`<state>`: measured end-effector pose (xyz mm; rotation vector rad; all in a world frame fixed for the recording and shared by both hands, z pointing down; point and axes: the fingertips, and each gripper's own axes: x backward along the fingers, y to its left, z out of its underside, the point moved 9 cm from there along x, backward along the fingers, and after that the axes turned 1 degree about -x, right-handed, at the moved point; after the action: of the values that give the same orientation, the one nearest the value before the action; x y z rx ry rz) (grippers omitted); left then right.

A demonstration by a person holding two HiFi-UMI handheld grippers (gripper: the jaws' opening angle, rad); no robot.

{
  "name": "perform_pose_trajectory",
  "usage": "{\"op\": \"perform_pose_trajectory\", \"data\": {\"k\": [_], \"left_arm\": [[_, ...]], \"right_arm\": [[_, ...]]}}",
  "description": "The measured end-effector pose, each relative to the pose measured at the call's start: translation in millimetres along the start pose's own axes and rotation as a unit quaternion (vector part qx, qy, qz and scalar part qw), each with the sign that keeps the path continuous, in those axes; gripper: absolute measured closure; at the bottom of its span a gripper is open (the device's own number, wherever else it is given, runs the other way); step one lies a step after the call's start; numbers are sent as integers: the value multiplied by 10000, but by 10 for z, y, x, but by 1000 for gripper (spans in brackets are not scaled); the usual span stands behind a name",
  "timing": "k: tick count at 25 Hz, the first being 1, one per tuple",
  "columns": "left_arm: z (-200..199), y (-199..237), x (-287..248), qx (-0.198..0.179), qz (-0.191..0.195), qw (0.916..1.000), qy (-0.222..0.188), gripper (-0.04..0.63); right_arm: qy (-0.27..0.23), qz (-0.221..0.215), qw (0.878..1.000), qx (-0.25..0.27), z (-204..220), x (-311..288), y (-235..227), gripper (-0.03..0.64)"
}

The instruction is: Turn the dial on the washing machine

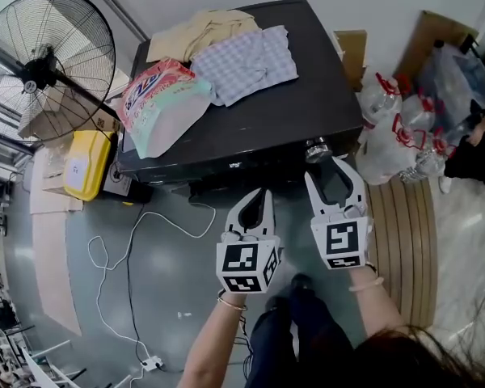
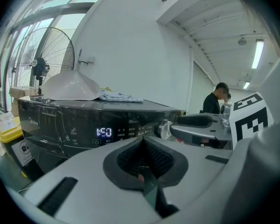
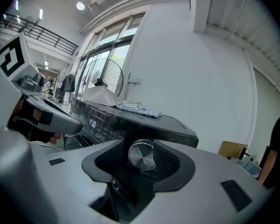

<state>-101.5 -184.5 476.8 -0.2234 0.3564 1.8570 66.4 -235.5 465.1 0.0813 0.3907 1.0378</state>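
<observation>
1. The washing machine [image 1: 250, 128] is a dark top-loader standing on the floor, with its control panel facing the person.
2. The dial [image 1: 317, 149] is a silver knob at the right end of that panel.
3. The right tool [image 1: 326, 172] is level with the dial and its jaws stand apart. In the right gripper view the dial [image 3: 142, 155] shows in the gap between them, and neither pad presses on it.
4. The left tool [image 1: 264, 194] is just beside the right one, short of the panel, with its jaws closed together on nothing.
5. The panel's display [image 2: 104, 132] is lit and reads 1:50.
6. On the lid lie a detergent bag [image 1: 158, 103], a checked cloth [image 1: 246, 63] and a beige cloth [image 1: 198, 31].
7. A standing fan [image 1: 48, 63] and a yellow container [image 1: 85, 164] are to the machine's left.
</observation>
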Motion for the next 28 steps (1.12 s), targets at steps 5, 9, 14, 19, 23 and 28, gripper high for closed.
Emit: {"op": "perform_pose_trajectory", "data": {"k": [5,9,14,19,23,28], "left_arm": [[97,24,-85,-8,22,10000,45,581],[163,43,-127,-4,38,10000,76,581],[198,32,-142,5,67,9999,102,580],[216,43,-148,4,87,9999,111,580],[211,43,-150,1,96,9999,110,580],[175,32,-151,-6,126,9999,95,581]], "right_arm": [[96,93,9999,108,130,-119,-58,372],[146,132,9997,175,208,-215,-73,347],[237,205,9991,295,230,-314,-75,336],[247,305,9992,-44,249,-338,-81,337],[155,278,9974,-652,275,-326,-107,339],[11,225,9827,-1839,349,-313,-181,341]]}}
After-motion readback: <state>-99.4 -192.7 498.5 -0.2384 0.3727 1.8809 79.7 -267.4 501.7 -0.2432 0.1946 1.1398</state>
